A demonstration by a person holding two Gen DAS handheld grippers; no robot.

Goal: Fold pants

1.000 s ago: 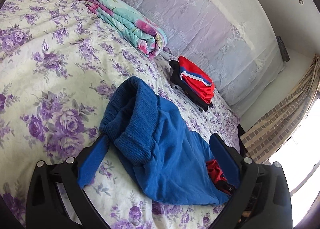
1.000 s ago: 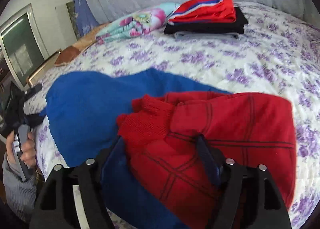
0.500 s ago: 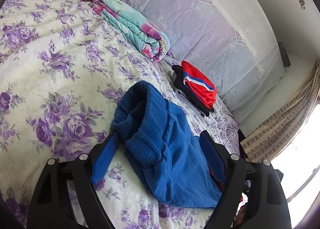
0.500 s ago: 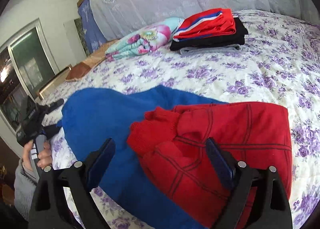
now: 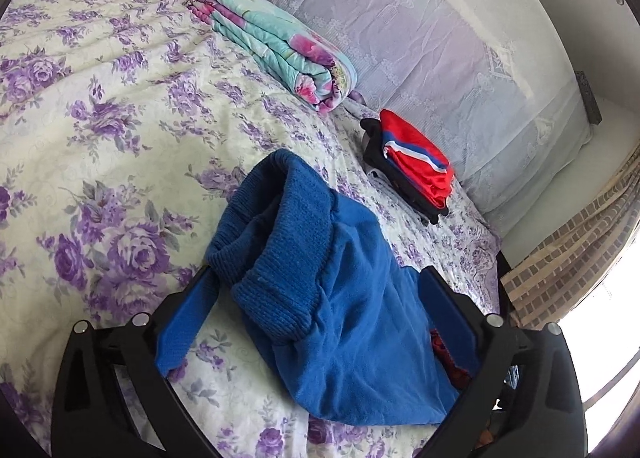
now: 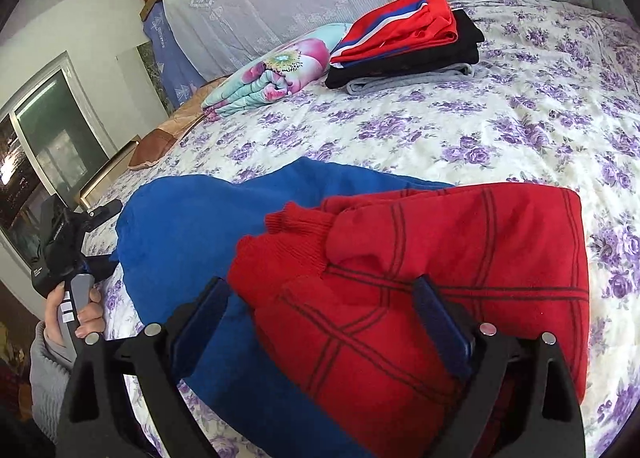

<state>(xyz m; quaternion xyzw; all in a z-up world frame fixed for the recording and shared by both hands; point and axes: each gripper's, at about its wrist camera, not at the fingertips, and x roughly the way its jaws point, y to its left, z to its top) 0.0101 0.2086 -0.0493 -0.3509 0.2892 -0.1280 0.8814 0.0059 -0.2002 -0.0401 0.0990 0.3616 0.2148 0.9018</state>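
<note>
While both tools are hanging just above the bed, the smart play is looking like this: drop each one onto its own ribbed cuff, pinch only that thick knit, and carry it flat over the body so nothing is bunching. The left gripper is standing wide apart, its blue pads straddling the blue cuff, gripping nothing. The right gripper is spread wide as well, framing the red cuff, nothing between its pads pinched. The pants are sitting at six o'clock on the floral sheet, one leg plain blue fleece, the other red with dark crossing lines, already doubled up and rumpled. Folded clothes are waiting at twelve o'clock, well apart.
</note>
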